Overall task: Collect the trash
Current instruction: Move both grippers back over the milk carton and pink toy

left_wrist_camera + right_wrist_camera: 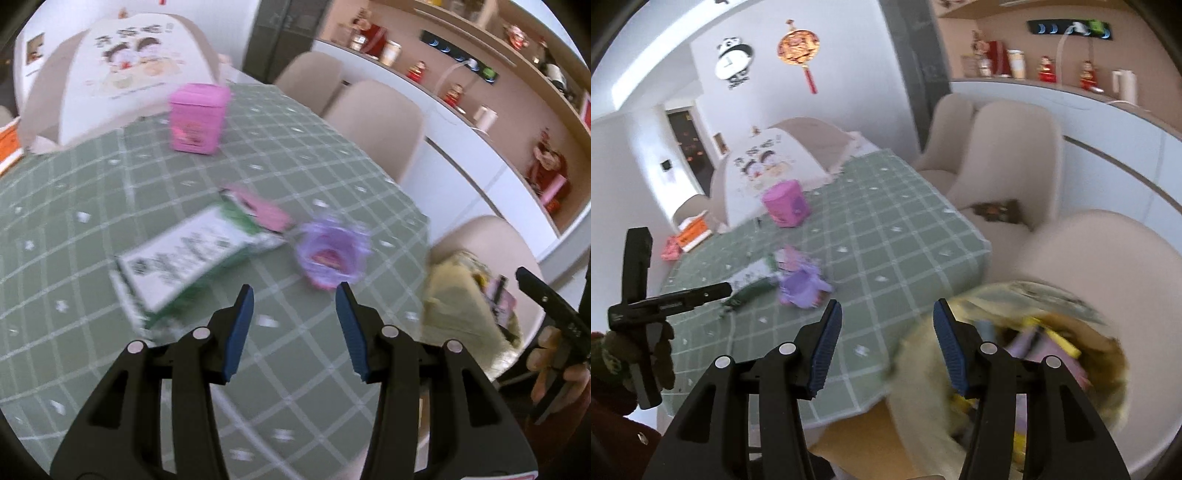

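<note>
Left wrist view: left hand-held gripper point(295, 291) gapes empty above the desk point(314, 177); the purple wrapper point(332, 254) lies just ahead, looking light and crinkly, best pinched at its rim.
Right wrist view: right hand-held gripper point(886, 310) is wide and empty beside the trash bag point(1034, 332).

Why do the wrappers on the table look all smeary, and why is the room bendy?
Left wrist view: the camera is moving, so the green-and-white packet and purple wrapper smear, while the fingers stay sharp. Right wrist view: the trash bag is blurred too. In both, the fisheye lens curves the shelf and darkens the corners.
</note>
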A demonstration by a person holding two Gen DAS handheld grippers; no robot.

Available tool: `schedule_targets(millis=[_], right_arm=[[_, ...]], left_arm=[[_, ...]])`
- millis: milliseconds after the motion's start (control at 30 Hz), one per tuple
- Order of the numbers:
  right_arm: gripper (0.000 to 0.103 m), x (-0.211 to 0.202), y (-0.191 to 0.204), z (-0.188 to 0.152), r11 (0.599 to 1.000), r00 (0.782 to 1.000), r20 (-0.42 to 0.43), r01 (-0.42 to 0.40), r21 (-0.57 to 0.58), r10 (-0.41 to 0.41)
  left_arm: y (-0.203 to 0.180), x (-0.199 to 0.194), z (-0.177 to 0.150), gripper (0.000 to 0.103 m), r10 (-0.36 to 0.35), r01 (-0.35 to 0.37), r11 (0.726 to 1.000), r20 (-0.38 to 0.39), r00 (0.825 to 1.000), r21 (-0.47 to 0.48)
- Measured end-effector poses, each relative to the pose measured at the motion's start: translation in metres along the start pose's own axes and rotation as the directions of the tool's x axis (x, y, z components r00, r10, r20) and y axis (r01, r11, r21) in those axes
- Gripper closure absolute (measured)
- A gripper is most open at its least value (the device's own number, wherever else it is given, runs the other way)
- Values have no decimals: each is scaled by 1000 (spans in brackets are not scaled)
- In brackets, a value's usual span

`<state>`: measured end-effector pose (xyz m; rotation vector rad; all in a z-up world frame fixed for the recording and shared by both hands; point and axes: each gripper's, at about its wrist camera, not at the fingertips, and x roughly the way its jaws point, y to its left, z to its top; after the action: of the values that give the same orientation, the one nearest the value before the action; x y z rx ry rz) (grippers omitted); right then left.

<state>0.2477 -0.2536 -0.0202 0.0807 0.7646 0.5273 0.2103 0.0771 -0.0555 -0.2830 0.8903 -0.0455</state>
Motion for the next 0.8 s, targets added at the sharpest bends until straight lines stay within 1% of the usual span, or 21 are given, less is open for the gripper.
schedule_targets(millis=[67, 133, 200, 267, 333, 400, 467, 567, 667, 800], right_arm=[[48, 12, 9, 2, 999, 999, 5, -38, -10, 38], [47, 28, 20, 4, 996, 996, -2, -84, -17, 84], [47, 47, 31, 7, 992, 992, -32, -127, -18, 126], [47, 61, 41, 9, 991, 990, -60, -127, -33, 125], [47, 76, 52, 10, 993, 993, -76, -98, -60, 93], [47, 90, 58, 10, 993, 990, -103, -99, -60, 92], [47, 103, 61, 10, 994, 987, -129, -101, -50, 94], [47, 114, 65, 10, 994, 985, -147, -95, -45, 87], [47, 121, 67, 12, 995, 983, -162, -95, -32, 89], [47, 132, 63, 11, 994, 974, -198, -113, 11, 113]], left_arm=[[15, -1, 3, 59, 29, -29, 1000, 15, 999, 9], [27, -1, 10, 59, 53, -54, 997, 28, 998, 48], [35, 4, 18, 58, 68, -71, 991, 27, 997, 114], [40, 12, 25, 58, 78, -80, 980, 22, 997, 181], [45, 23, 32, 58, 99, -99, 962, 14, 995, 256], [50, 34, 36, 51, 98, -91, 948, -8, 995, 305], [57, 45, 40, 50, 86, -70, 947, -36, 996, 313], [68, 66, 45, 46, 59, -25, 953, -105, 993, 302], [68, 73, 44, 46, 46, -3, 949, -128, 991, 315], [70, 80, 47, 43, 26, 16, 953, -136, 990, 302]])
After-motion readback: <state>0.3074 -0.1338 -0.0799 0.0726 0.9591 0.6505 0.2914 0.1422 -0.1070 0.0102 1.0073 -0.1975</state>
